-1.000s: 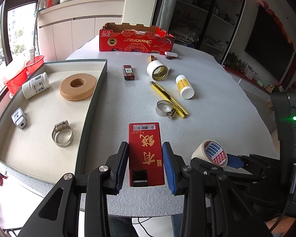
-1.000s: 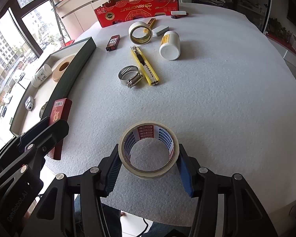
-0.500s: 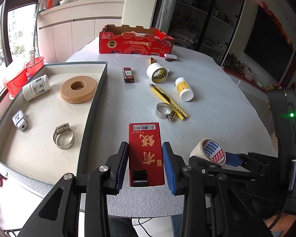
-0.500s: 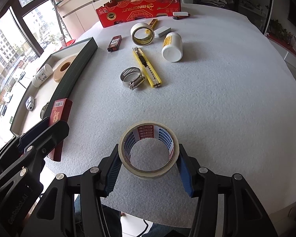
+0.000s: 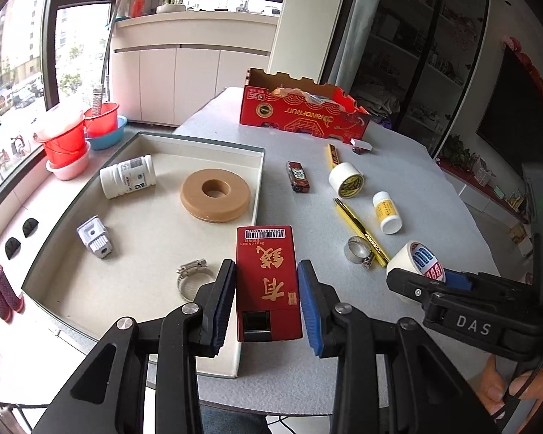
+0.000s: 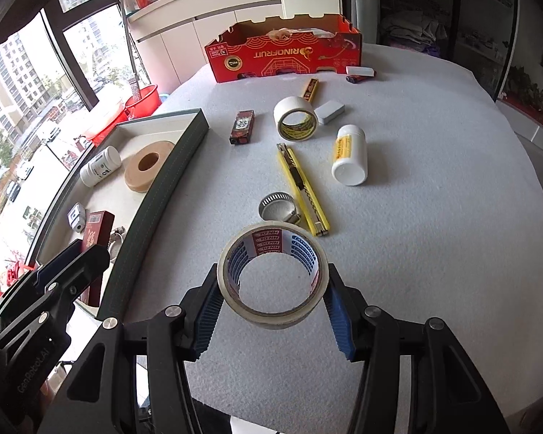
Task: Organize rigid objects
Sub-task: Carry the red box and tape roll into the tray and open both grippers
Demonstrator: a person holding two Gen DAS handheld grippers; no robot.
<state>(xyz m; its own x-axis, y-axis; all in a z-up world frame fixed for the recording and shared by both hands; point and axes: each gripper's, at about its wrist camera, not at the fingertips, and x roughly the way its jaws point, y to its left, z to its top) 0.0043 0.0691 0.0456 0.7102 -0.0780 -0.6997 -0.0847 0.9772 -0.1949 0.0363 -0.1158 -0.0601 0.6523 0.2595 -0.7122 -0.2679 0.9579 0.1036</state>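
Gripping a red box (image 5: pixel 268 282) with gold characters between their blue pads, the left tongs (image 5: pixel 266 300) hold it above the near right corner of the tray (image 5: pixel 251 358), so the box hangs over the tray's right wall. Inside the tray lie a tan ring (image 5: pixel 215 195) against the far right wall, a white bottle (image 5: pixel 126 177) on its side left of the ring, a small grey metal block (image 5: pixel 94 240) nearer the left wall, and a hose clamp (image 5: pixel 192 276) just left of the box.

The right tongs (image 6: pixel 273 303) pinch a roll of clear tape (image 6: pixel 271 275) with blue and red print on its core, lifted off the grey tabletop (image 6: pixel 434 235) to the right of the tray. Further from the tray on the tabletop sit a second hose clamp (image 6: pixel 278 207) touching a yellow utility knife (image 6: pixel 302 190), a white bottle with a yellow label (image 6: pixel 349 159), a white tape roll (image 6: pixel 295 117), a small grey tin (image 6: pixel 329 111) just beside that roll, and a dark red lighter (image 6: pixel 242 126). A red cardboard carton (image 6: pixel 286 54) stands at the far edge of the tabletop, beyond the tray's far end.
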